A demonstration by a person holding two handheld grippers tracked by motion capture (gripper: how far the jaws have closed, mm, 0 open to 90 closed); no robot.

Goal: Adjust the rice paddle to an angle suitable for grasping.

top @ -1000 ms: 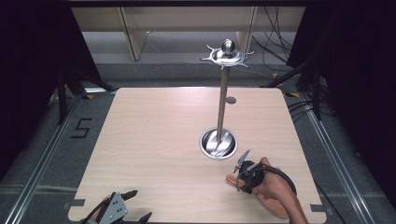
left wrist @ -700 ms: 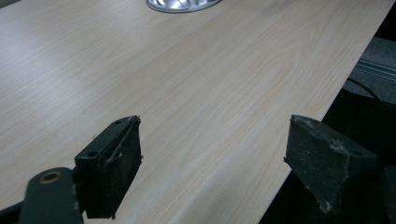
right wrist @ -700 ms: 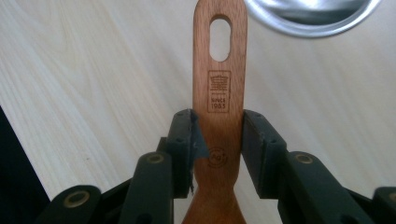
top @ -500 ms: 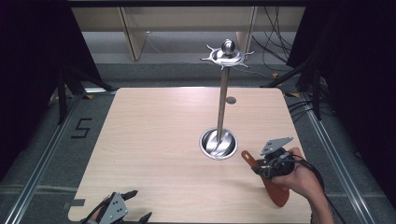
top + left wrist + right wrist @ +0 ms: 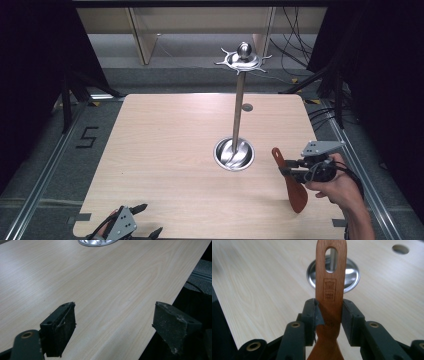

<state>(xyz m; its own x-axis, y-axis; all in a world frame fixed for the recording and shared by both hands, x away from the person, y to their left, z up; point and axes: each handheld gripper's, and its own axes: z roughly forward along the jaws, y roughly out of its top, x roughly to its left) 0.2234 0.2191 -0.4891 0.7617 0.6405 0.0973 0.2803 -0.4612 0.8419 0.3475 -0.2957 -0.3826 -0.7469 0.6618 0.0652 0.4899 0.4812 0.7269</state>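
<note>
A tall steel hanger stand (image 5: 238, 105) rises from a round base (image 5: 234, 153) near the middle of the table, with a hooked crown (image 5: 243, 57) on top. My right gripper (image 5: 289, 167) is shut on a reddish wooden spatula (image 5: 291, 185) to the right of the base. Its blade hangs low, and the handle with its slot points up and toward the stand. In the right gripper view the jaws clamp the spatula handle (image 5: 331, 287), whose hanging slot (image 5: 331, 260) lines up in front of the stand base (image 5: 350, 273). My left gripper (image 5: 142, 220) rests open at the table's near left edge, and the left gripper (image 5: 113, 325) holds nothing.
The light wooden table (image 5: 165, 145) has a small round hole (image 5: 247, 107) behind the stand. A shelf unit (image 5: 150, 30) and cables (image 5: 295, 50) lie beyond the far edge. Metal rails (image 5: 45, 170) run along both sides.
My right gripper has lifted the spatula off the table and carried it right and slightly away, turning the handle upward. The left gripper has stayed put.
</note>
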